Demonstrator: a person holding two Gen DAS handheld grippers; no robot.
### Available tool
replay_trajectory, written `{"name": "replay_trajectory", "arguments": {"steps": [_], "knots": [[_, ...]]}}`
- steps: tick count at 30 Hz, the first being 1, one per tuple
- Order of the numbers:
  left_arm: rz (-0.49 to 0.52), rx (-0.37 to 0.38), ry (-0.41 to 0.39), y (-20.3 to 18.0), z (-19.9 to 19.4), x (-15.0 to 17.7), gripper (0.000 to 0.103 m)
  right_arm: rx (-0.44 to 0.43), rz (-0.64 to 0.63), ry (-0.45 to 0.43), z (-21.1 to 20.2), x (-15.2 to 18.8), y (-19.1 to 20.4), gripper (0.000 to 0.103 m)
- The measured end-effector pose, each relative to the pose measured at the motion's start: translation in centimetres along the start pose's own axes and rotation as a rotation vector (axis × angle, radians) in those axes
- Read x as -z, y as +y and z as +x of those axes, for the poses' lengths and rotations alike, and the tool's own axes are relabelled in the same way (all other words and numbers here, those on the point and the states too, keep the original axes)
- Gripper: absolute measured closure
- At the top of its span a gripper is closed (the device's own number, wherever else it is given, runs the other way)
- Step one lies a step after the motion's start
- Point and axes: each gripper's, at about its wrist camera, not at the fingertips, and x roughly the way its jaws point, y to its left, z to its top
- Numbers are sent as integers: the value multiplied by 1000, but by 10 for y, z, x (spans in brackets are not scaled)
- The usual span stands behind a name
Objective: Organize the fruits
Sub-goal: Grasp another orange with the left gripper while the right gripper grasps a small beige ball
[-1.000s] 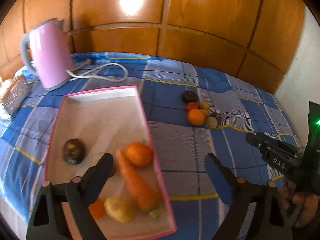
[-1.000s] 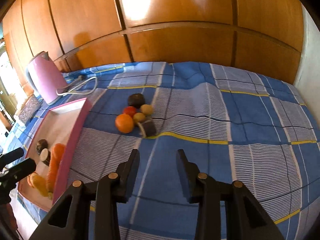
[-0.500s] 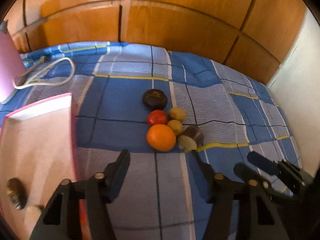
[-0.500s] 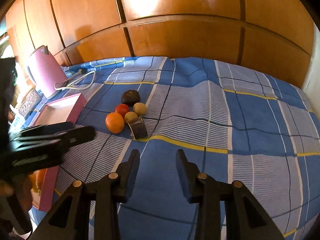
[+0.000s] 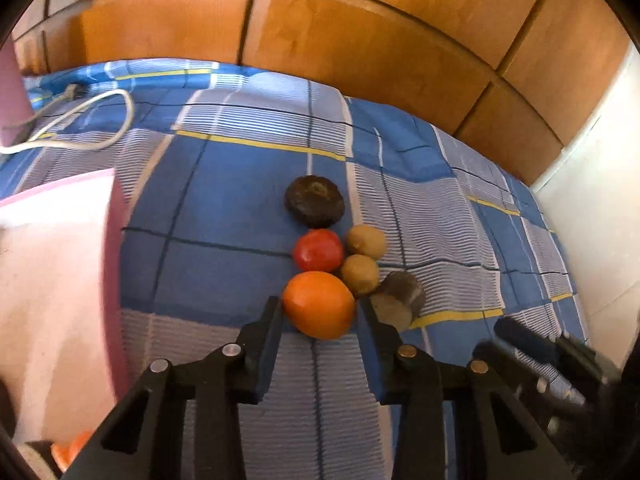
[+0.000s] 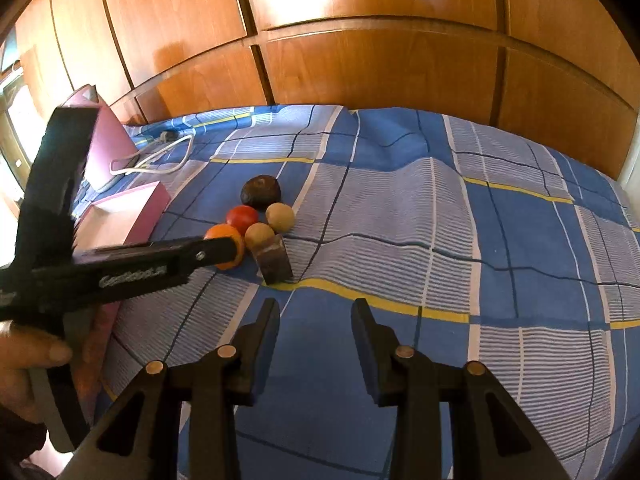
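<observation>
A cluster of fruit lies on the blue checked cloth. An orange (image 5: 319, 304) is nearest, with a red tomato (image 5: 318, 250), two tan round fruits (image 5: 366, 242) and a dark round fruit (image 5: 315, 201) behind it, and a cut brown piece (image 5: 398, 300) to the right. My left gripper (image 5: 320, 312) has its jaws on either side of the orange, touching or almost touching it. In the right wrist view the left gripper's finger (image 6: 160, 258) covers part of the orange (image 6: 226, 236). My right gripper (image 6: 315, 312) is open and empty over the cloth, in front of the cluster.
A pink tray (image 5: 60, 280) stands left of the fruit, with orange food at its near end. A pink kettle (image 6: 106, 140) and its white cord (image 5: 80, 120) sit at the back left. A wooden panel wall runs behind. A white wall is at the right.
My left gripper has swung right from the pink tray to the fruit cluster and narrowed around the orange. My right gripper has hardly moved.
</observation>
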Motion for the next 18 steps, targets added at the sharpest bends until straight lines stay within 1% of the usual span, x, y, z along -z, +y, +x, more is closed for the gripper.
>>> {"name": "replay_trajectory", "arguments": {"steps": [2, 4, 9, 14, 18], "knots": [[-5, -19, -4, 4, -6, 5, 66, -18, 6, -2, 3, -6, 1, 65], [-18, -35, -8, 8, -12, 9, 66, -31, 6, -3, 7, -13, 3, 69], [-22, -56, -30, 9, -24, 16, 66, -70, 32, 10, 28, -35, 7, 74], [9, -82, -51, 5, -33, 20, 66, -128, 60, 55, 54, -56, 13, 74], [9, -93, -56, 9, -38, 24, 66, -116, 60, 100, 78, -64, 19, 74]]}}
